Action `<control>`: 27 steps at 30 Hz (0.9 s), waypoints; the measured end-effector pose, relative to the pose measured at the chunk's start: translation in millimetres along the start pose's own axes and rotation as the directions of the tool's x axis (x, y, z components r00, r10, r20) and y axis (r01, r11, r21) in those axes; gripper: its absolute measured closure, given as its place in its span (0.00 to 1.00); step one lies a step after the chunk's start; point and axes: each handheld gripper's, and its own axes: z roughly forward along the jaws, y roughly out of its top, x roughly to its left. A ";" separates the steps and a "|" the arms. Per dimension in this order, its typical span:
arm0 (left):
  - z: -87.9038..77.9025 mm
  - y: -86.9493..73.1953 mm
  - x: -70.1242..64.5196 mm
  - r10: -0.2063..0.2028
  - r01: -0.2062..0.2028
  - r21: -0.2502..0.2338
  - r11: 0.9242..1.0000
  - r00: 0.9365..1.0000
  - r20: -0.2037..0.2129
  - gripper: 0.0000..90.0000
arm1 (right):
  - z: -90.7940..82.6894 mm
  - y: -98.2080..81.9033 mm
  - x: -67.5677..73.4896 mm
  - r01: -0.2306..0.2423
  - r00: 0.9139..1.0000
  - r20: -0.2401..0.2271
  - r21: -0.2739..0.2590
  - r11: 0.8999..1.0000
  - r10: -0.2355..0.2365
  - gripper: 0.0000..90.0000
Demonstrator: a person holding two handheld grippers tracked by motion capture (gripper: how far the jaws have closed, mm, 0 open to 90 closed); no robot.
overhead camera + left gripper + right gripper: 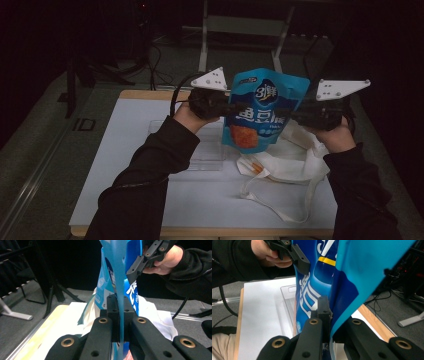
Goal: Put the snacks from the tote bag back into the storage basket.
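Snack pouch btwn both tools' jaws

Near table bare; tote bag, clear tray obstruct middle

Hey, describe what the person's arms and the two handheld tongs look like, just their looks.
Both arms wear dark long sleeves. The left tongs and right tongs are black, each topped with a pale grey three-cornered plate dotted with small holes. A black cable loops off the left one. In the gripper views, the black jaws show brass-coloured rivets at their joints.
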 end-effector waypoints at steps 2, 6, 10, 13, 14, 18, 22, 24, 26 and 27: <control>-5.3 -2.0 0.9 -0.011 0.011 0.000 1.000 1.000 -0.002 1.00 | 2.5 1.6 0.8 0.007 1.000 0.002 0.000 1.000 -0.007 0.97; -17.2 -6.7 2.7 -0.020 0.020 0.010 1.000 1.000 -0.011 1.00 | 14.0 6.2 2.5 0.009 1.000 -0.014 0.000 1.000 -0.009 0.97; -30.5 -13.1 4.0 -0.025 0.025 0.019 1.000 1.000 -0.017 1.00 | 27.2 10.1 4.9 0.008 0.999 -0.045 -0.003 1.000 -0.008 0.97; -42.3 -19.0 4.9 -0.028 0.028 0.022 0.999 0.999 -0.028 1.00 | 37.9 14.3 7.5 0.012 0.998 -0.061 0.001 1.000 -0.012 0.97; -45.1 -20.4 5.1 -0.030 0.031 0.023 0.999 0.999 -0.032 1.00 | 42.8 16.2 8.6 0.014 0.998 -0.069 0.000 1.000 -0.014 0.97; -60.3 -29.3 6.7 -0.048 0.049 0.020 0.999 0.997 -0.058 1.00 | 58.0 22.9 12.9 0.027 0.996 -0.080 0.007 1.000 -0.026 0.98; -76.9 -36.9 7.9 -0.061 0.063 0.018 0.998 0.995 -0.079 1.00 | 74.7 30.6 16.2 0.035 0.994 -0.100 0.009 0.999 -0.034 0.97; -85.2 -40.2 8.7 -0.067 0.069 0.017 0.998 0.994 -0.088 1.00 | 83.0 34.6 17.8 0.038 0.993 -0.114 0.008 0.999 -0.037 0.97; -93.1 -43.3 9.0 -0.064 0.067 0.022 0.998 0.993 -0.102 1.00 | 90.9 38.6 20.5 0.044 0.992 -0.123 0.009 0.999 -0.042 0.98; -96.9 -45.1 9.3 -0.069 0.071 0.021 0.997 0.992 -0.105 1.00 | 94.8 40.5 22.0 0.050 0.991 -0.129 0.011 0.999 -0.048 0.98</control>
